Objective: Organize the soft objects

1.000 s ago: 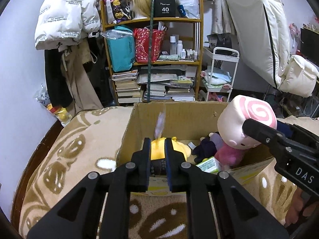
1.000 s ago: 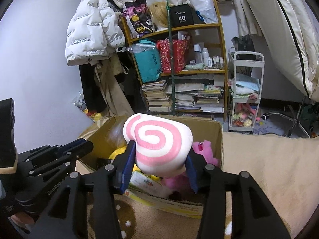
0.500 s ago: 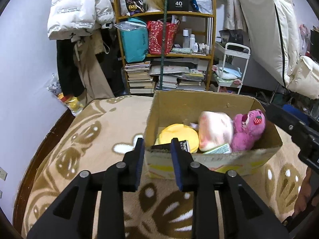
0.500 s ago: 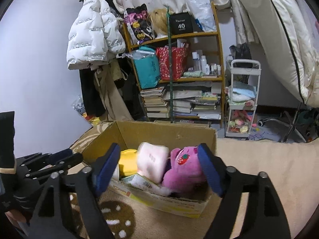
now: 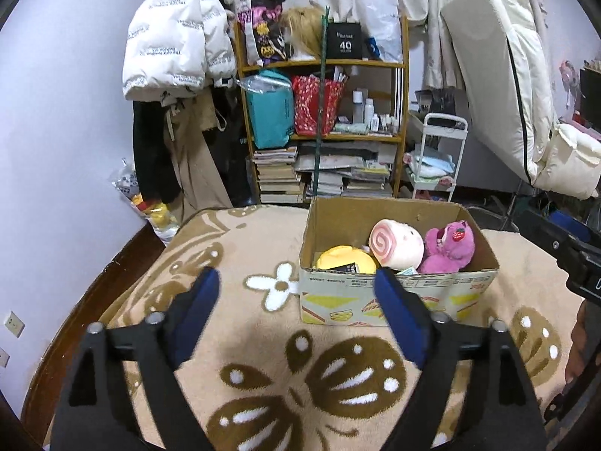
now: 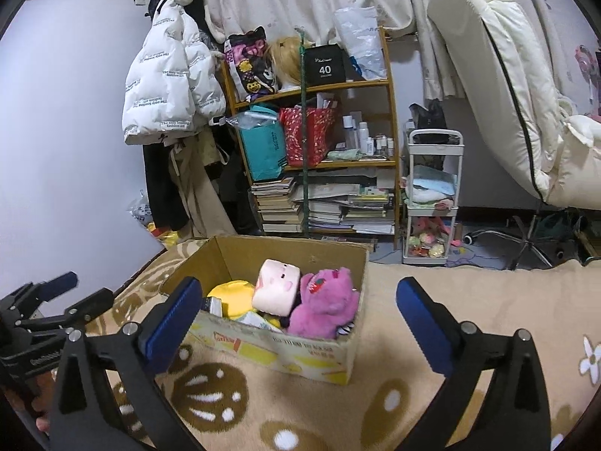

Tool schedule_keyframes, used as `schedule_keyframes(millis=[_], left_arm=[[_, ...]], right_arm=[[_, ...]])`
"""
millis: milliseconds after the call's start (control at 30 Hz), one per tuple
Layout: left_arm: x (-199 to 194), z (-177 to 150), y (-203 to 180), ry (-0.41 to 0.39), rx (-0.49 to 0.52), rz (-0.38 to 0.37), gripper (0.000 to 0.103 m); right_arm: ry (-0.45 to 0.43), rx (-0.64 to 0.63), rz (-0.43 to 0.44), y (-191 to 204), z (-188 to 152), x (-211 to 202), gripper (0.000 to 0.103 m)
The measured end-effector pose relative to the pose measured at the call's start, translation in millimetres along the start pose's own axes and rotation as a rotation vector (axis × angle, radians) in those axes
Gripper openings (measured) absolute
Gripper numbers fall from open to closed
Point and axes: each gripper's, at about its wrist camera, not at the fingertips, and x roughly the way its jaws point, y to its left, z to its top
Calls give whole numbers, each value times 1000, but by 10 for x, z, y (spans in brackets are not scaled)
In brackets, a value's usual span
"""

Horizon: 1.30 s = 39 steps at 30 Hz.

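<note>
A cardboard box (image 5: 398,297) (image 6: 281,349) stands on a beige patterned blanket. Inside lie a pink swirl plush (image 5: 394,242) (image 6: 277,287), a purple bear plush (image 5: 449,246) (image 6: 323,308) and a yellow plush (image 5: 345,259) (image 6: 231,293). My left gripper (image 5: 296,293) is open and empty, held back from the box's near side. My right gripper (image 6: 296,300) is open and empty, also back from the box. The left gripper shows at the left edge of the right wrist view (image 6: 56,300); the right gripper shows at the right edge of the left wrist view (image 5: 563,248).
The beige blanket (image 5: 300,383) with brown flower shapes covers the bed. Behind the box stand a cluttered wooden shelf (image 5: 323,127), a white trolley (image 5: 435,165), hanging coats (image 5: 172,49) and a leaning mattress (image 5: 507,75). The wall runs along the left.
My right gripper opened and let the pink swirl plush fall into the box. My left gripper opened too. Both grippers drew back from the box.
</note>
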Motion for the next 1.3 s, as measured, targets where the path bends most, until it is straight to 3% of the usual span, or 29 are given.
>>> schedule_keyframes(millis=[133, 800, 1300], left_arm=[[-160, -65, 57, -13, -31, -18, 96], [-738, -372, 138, -31, -14, 2, 98], [-549, -378, 119, 11, -20, 14, 98]], right_arm=[[-9, -13, -18, -28, -18, -218, 103], [-63, -46, -70, -39, -177, -851, 103], [-38, -46, -103, -63, -263, -757, 103]])
